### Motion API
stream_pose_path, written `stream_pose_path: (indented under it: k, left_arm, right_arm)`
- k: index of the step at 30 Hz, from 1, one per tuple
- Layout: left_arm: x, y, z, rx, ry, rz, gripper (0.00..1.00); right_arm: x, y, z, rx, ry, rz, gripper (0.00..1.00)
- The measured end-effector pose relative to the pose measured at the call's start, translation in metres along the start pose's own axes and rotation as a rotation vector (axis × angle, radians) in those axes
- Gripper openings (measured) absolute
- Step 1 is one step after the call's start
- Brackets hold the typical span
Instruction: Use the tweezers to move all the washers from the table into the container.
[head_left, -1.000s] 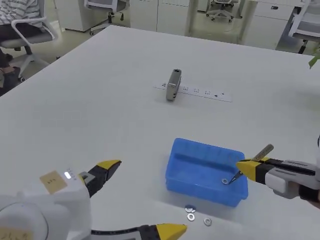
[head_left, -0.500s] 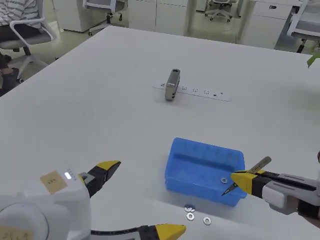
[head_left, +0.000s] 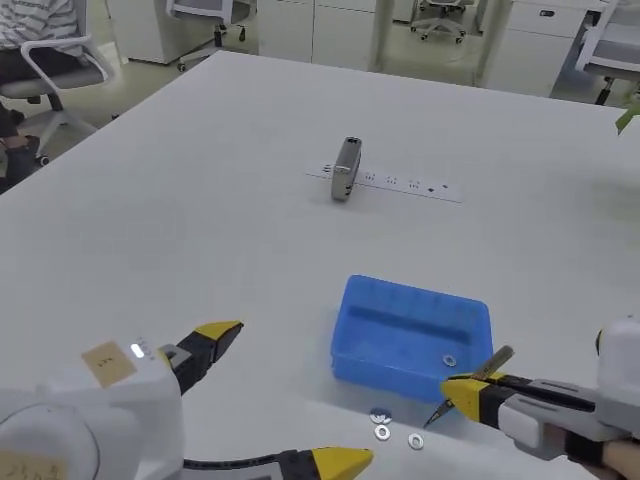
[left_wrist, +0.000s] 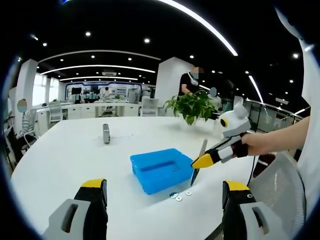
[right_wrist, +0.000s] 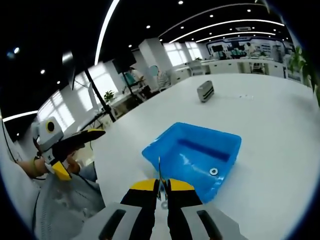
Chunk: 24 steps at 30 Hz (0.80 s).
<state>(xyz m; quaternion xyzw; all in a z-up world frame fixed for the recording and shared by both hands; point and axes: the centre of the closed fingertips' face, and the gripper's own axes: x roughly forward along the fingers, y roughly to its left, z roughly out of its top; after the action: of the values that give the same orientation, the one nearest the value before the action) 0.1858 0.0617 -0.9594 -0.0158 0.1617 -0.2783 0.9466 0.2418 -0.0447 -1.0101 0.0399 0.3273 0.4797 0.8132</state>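
The blue container (head_left: 410, 325) stands on the white table, with one washer (head_left: 448, 361) lying inside it near its right front corner. Three washers (head_left: 381, 432) lie on the table just in front of the container. My right gripper (head_left: 458, 386) is shut on the tweezers (head_left: 437, 411), whose tip points down at the table right of those washers. In the right gripper view the tweezers (right_wrist: 159, 173) rise between the shut jaws toward the container (right_wrist: 195, 152). My left gripper (head_left: 285, 395) stands open at the lower left, holding nothing.
A flat white power strip (head_left: 400, 184) with a grey adapter (head_left: 346, 168) standing on it lies across the far middle of the table. Office chairs and a seated person (head_left: 35, 40) are beyond the table's far left edge.
The right gripper has drawn back with the tweezers from over the container to the table in front of it. The washer that was at the tweezers' tip now lies in the container.
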Motion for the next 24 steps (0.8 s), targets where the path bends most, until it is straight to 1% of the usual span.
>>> stream_pose_path:
  k: [4,7,10,18,24]
  left_arm:
    - [0.0,0.0,0.0,-0.001,0.001,0.0,0.98]
    - [0.0,0.0,0.0,0.0,0.0,-0.001,0.98]
    - [0.0,0.0,0.0,-0.001,0.003,0.0,0.98]
    - [0.0,-0.001,-0.001,0.001,0.006,-0.001,0.98]
    - [0.0,-0.001,-0.001,0.003,0.009,-0.003,0.98]
  right_arm:
    - [0.005,0.002,-0.006,0.001,0.016,0.005,0.04]
    - [0.008,-0.002,-0.011,0.005,0.027,0.008,0.04]
    - [0.011,-0.002,-0.013,0.005,0.038,0.01,0.04]
    - [0.016,-0.002,-0.019,-0.018,0.069,0.009,0.04]
    - [0.017,0.002,-0.02,-0.05,0.081,0.015,0.04]
